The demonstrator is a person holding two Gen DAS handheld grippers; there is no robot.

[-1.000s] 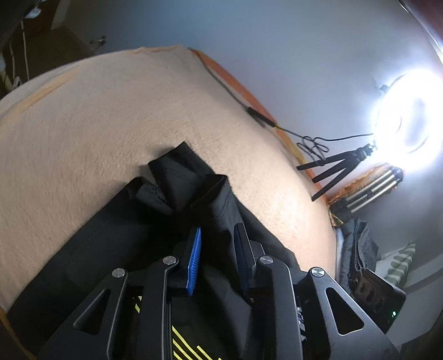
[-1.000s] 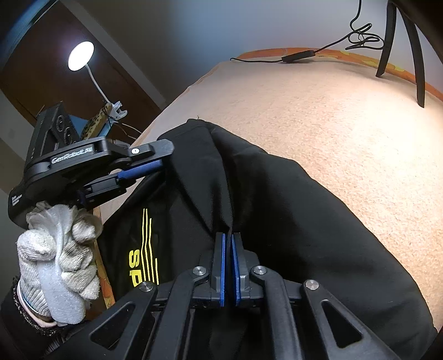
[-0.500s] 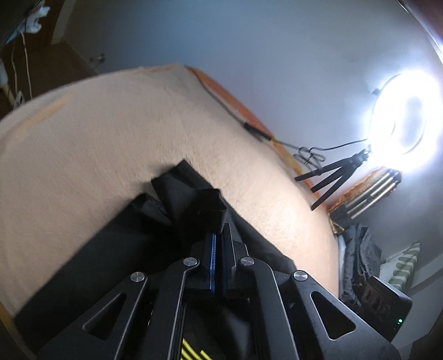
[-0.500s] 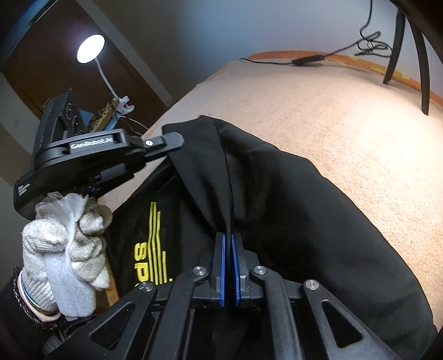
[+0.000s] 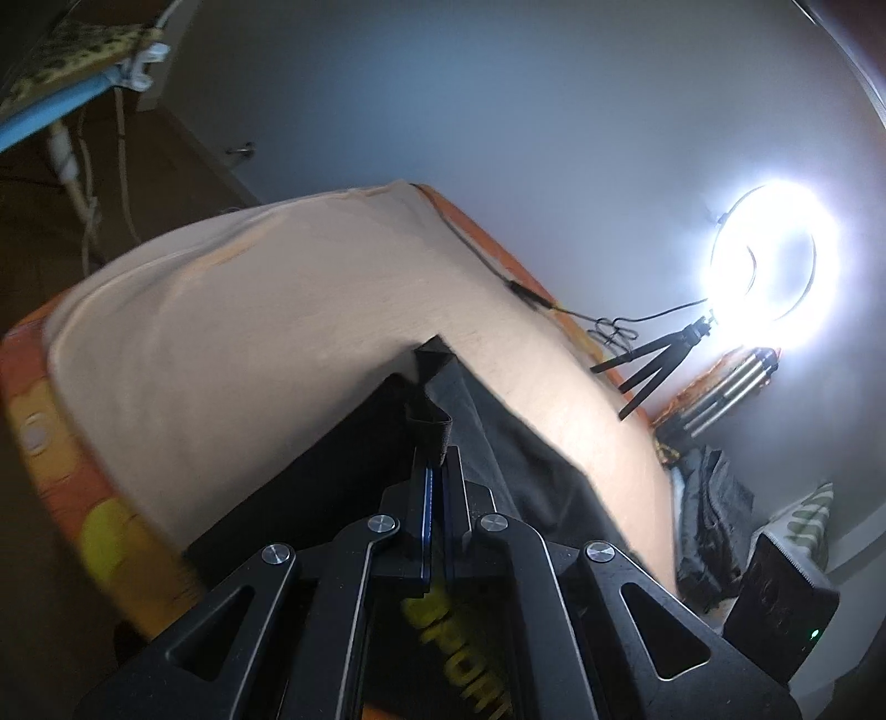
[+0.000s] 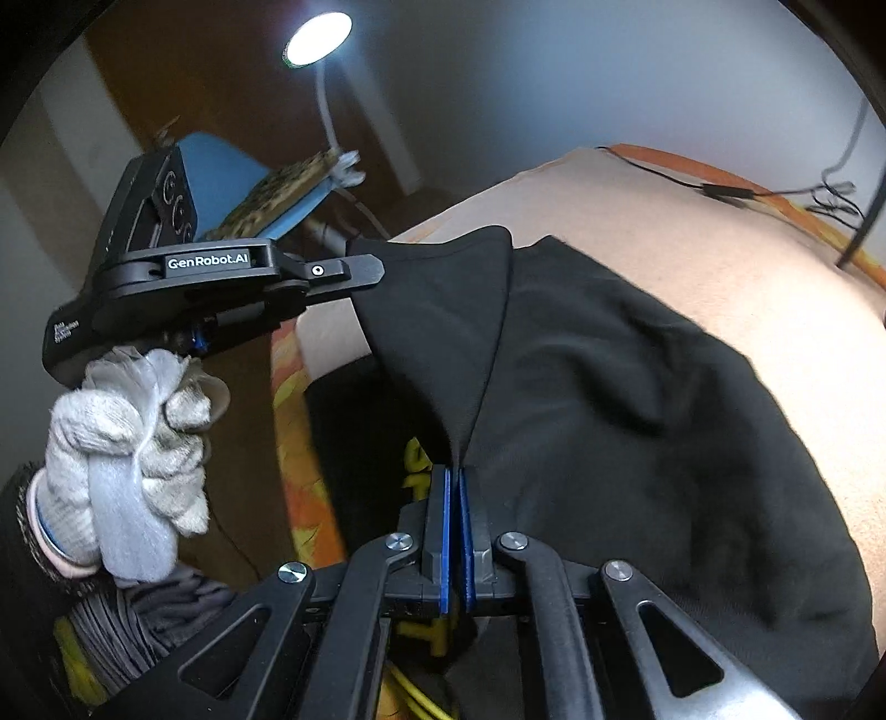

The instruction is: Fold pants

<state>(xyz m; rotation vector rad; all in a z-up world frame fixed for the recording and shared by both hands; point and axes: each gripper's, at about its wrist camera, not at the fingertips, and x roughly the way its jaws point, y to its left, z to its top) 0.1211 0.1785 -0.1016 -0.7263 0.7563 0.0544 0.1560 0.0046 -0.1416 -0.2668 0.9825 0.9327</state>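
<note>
Black pants point(image 6: 637, 399) with yellow lettering lie on a beige-covered bed point(image 6: 747, 266). My right gripper point(image 6: 455, 476) is shut on a pinch of the black fabric, which stretches taut up to the left gripper point(image 6: 376, 274). In the left wrist view my left gripper point(image 5: 437, 459) is shut on a fold of the pants' edge point(image 5: 429, 426), lifted off the bed point(image 5: 249, 310). The cloth between the two grippers forms a raised triangular flap point(image 6: 443, 310). A gloved hand point(image 6: 127, 443) holds the left gripper's handle.
A lit ring light point(image 5: 764, 266) on a small tripod point(image 5: 653, 365) stands at the bed's far right with a cable point(image 5: 531, 293) along the edge. A desk lamp point(image 6: 318, 36) and a blue board point(image 6: 243, 188) stand left. Dark clothes point(image 5: 709, 509) lie right.
The left gripper closed on the pants' edge. Both grippers then rose and pulled back toward the bed's near edge, lifting the fabric into a taut flap.
</note>
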